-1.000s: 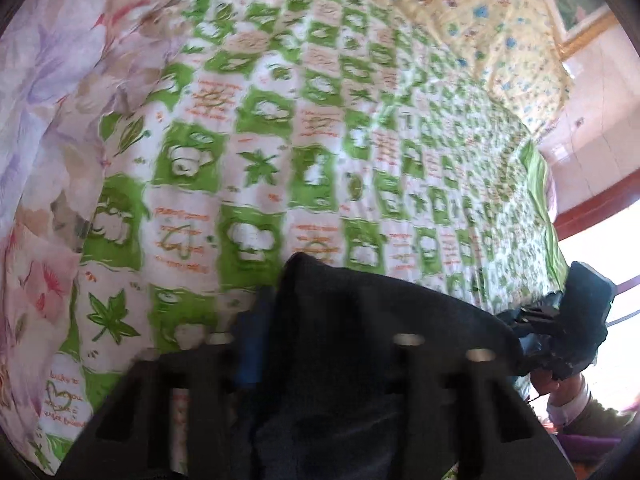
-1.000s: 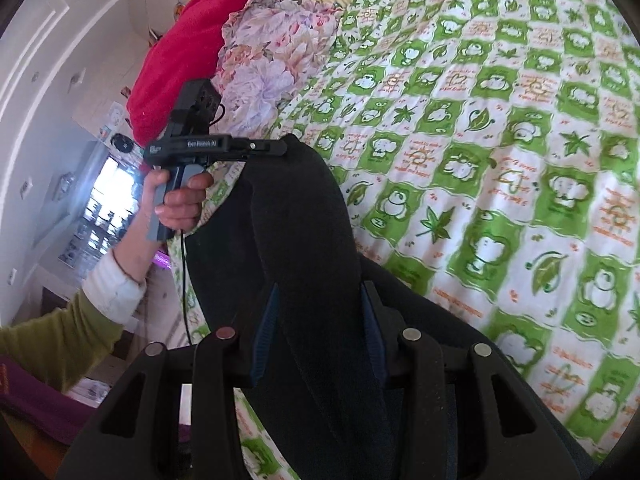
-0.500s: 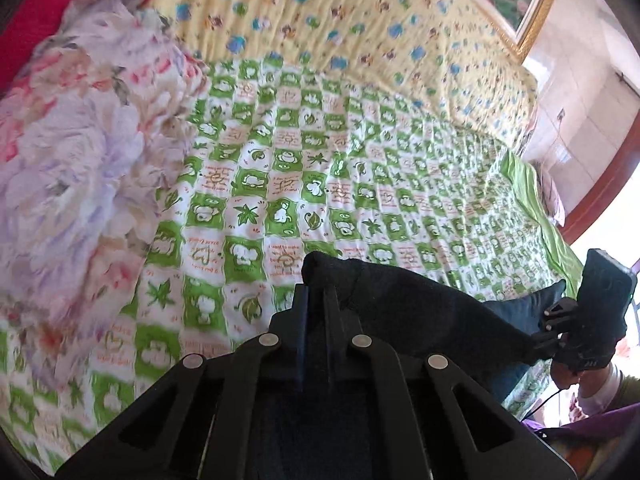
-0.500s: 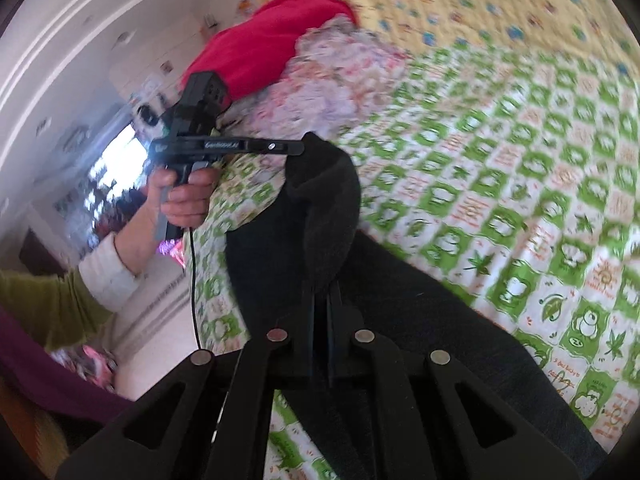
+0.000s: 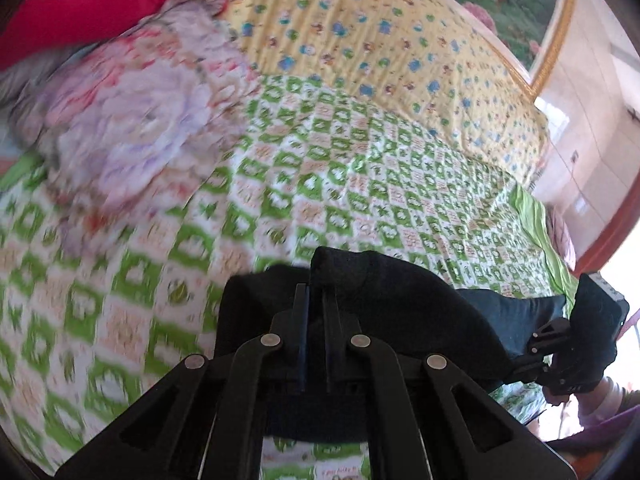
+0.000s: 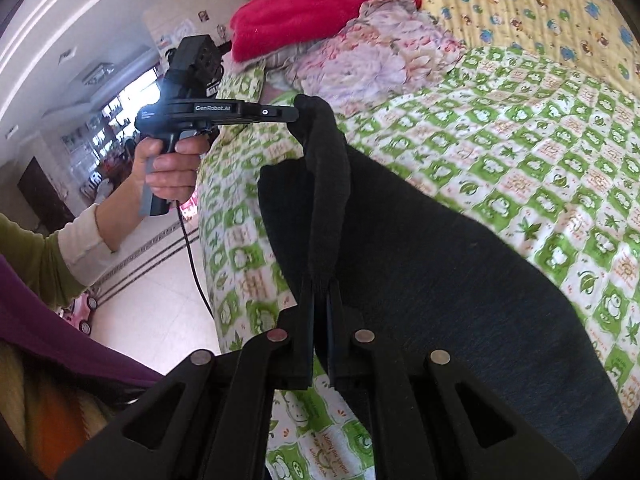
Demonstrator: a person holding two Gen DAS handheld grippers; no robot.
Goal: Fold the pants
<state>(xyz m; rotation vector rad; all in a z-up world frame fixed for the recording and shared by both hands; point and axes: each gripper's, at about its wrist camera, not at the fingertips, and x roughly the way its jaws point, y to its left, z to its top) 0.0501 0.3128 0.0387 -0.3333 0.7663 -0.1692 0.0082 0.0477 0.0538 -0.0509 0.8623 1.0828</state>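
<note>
The dark navy pants (image 6: 432,264) lie partly on the green-and-white checked bedspread (image 6: 540,128), one edge lifted and stretched between both grippers. My left gripper (image 5: 315,294) is shut on a corner of the pants (image 5: 384,292); in the right wrist view it (image 6: 294,114) shows held up by a hand, pinching the raised edge. My right gripper (image 6: 320,292) is shut on the other end of that edge; it also shows at the far right of the left wrist view (image 5: 540,334).
A pile of floral bedding (image 5: 132,120) and a red blanket (image 6: 320,4) sit at the head of the bed, against a yellow patterned cover (image 5: 380,40). The bed's edge and tiled floor (image 6: 156,300) lie to the left.
Both grippers have closed on the pants' edge and lifted it off the bed, and the stretched edge has risen and pulled taut between them.
</note>
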